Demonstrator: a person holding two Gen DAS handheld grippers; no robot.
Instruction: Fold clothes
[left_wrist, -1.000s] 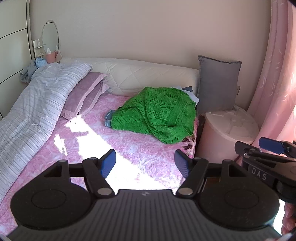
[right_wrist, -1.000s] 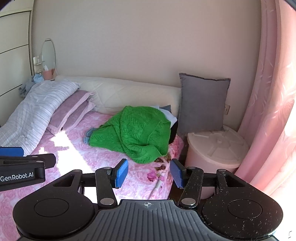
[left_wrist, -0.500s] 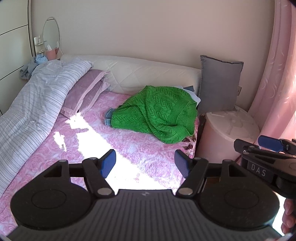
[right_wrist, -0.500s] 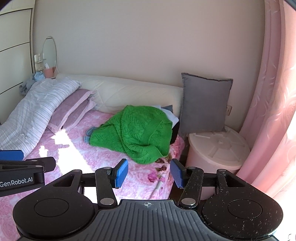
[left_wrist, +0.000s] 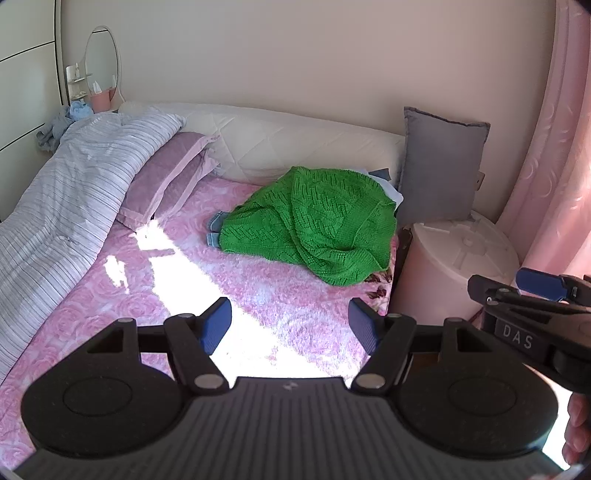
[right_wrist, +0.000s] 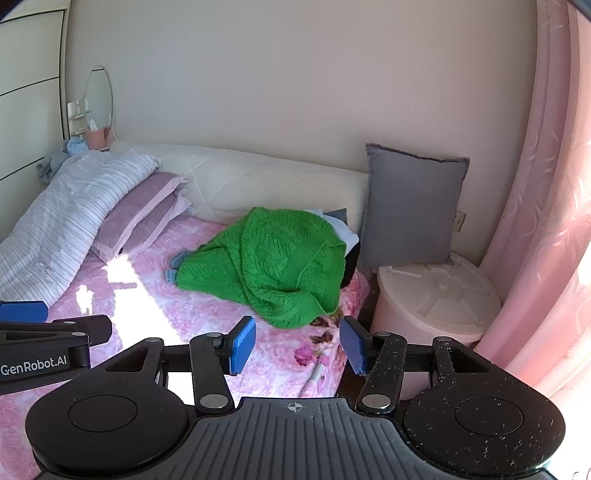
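Bedroom, cream wall, pink floral bedspread (left_wrist: 295, 295) filling the near ground with a hard sun patch on it. Left to right I count: one oval mirror (left_wrist: 102, 61) in the far left corner, one striped duvet (left_wrist: 66, 199) bunched along the left side, two mauve pillows (left_wrist: 166, 173) stacked, one white quilted bolster (left_wrist: 295, 144) along the wall, one green knit sweater (left_wrist: 314, 229), one grey cushion (left_wrist: 439, 166) standing upright, one pale pink lidded bin (left_wrist: 458, 258), one pink curtain (left_wrist: 554, 147) at right.

Sweater lies heaped at the far right of the bed, over other clothes: a light blue piece shows at its left edge, white and dark fabric at its far right. Bin lid is on; contents not visible.

Left gripper (left_wrist: 290, 325) has its blue pads spread wide, nothing between them, above the bedspread and well short of the sweater. Right gripper (right_wrist: 297, 349) likewise agape and empty.

Left wrist view alone shows fingertips of my hand (left_wrist: 576, 428) at its lower right edge. Right wrist view alone shows a small white stick-like item (right_wrist: 316, 374) on the bedspread between the pads; I cannot tell what it is.
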